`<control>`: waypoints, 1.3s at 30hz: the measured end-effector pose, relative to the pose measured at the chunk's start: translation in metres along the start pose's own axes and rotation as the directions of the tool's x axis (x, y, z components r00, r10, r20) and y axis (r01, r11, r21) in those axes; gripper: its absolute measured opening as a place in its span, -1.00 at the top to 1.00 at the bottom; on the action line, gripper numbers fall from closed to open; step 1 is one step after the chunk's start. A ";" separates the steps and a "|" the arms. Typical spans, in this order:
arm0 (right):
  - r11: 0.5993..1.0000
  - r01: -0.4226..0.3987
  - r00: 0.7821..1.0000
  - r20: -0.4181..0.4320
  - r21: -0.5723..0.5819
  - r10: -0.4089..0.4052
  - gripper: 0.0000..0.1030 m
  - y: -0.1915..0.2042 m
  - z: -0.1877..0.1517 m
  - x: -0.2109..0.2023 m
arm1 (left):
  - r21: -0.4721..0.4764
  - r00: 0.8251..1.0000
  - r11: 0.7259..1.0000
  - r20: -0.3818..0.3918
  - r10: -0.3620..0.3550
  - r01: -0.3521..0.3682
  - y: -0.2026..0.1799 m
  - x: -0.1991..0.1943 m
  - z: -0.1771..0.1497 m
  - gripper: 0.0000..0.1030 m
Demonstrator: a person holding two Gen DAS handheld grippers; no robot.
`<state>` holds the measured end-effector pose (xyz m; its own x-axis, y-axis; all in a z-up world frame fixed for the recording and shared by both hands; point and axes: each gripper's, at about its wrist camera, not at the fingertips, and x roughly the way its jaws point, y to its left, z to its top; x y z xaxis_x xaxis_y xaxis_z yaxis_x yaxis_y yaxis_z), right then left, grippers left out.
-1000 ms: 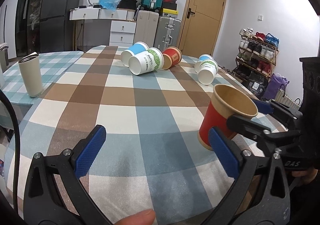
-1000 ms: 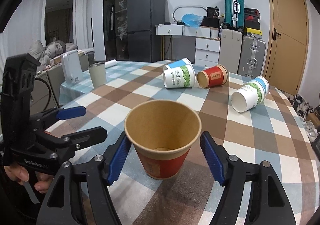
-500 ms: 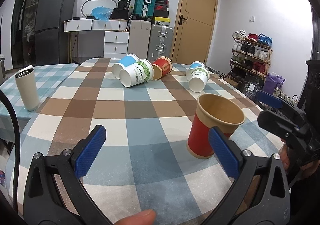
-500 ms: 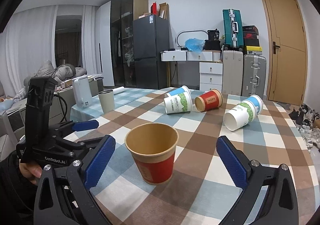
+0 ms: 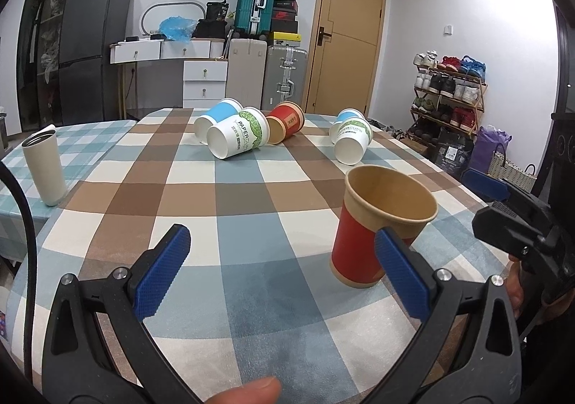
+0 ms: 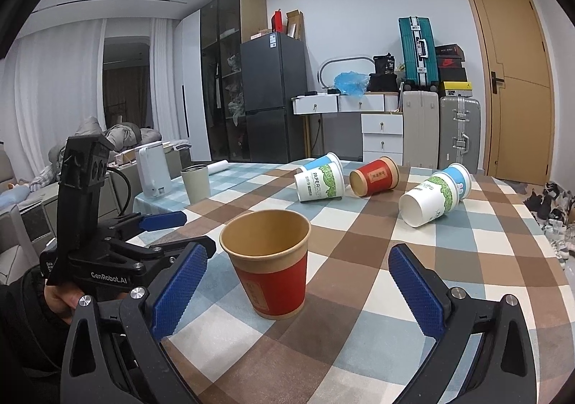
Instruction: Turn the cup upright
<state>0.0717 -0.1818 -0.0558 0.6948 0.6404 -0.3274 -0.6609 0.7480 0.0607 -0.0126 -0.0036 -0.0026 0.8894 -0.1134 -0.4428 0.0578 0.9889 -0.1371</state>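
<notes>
right gripper (image 6: 298,281): jaws wide, holds nothing
left gripper (image 5: 282,271): jaws wide, holds nothing
red cup (image 6: 267,262): upright on table (image 6: 359,325), 12 o'clock of right gripper

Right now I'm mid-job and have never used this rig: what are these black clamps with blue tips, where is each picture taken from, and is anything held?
The clamps are hand-held grippers, one in each of a person's hands, each with a fisheye camera looking along its fingers. One picture is from the left gripper, the other from the right gripper. Both stand open and hold nothing. On the checked tablecloth a red cup stands upright, mouth up, free of both. Farther back five paper cups lie on their sides: a red one, two green-printed white ones and two blue ones. A beige tumbler stands at the left.
</notes>
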 end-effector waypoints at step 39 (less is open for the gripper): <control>1.000 -0.009 1.000 -0.020 -0.021 0.009 -1.00 0.005 -0.004 0.006 | 0.011 1.000 1.000 0.010 0.013 -0.013 0.002 0.003 -0.006 -0.98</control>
<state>0.0711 -0.1749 -0.0615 0.6833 0.6432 -0.3455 -0.6730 0.7384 0.0437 -0.0123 -0.0026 -0.0095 0.8945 -0.0995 -0.4360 0.0509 0.9913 -0.1217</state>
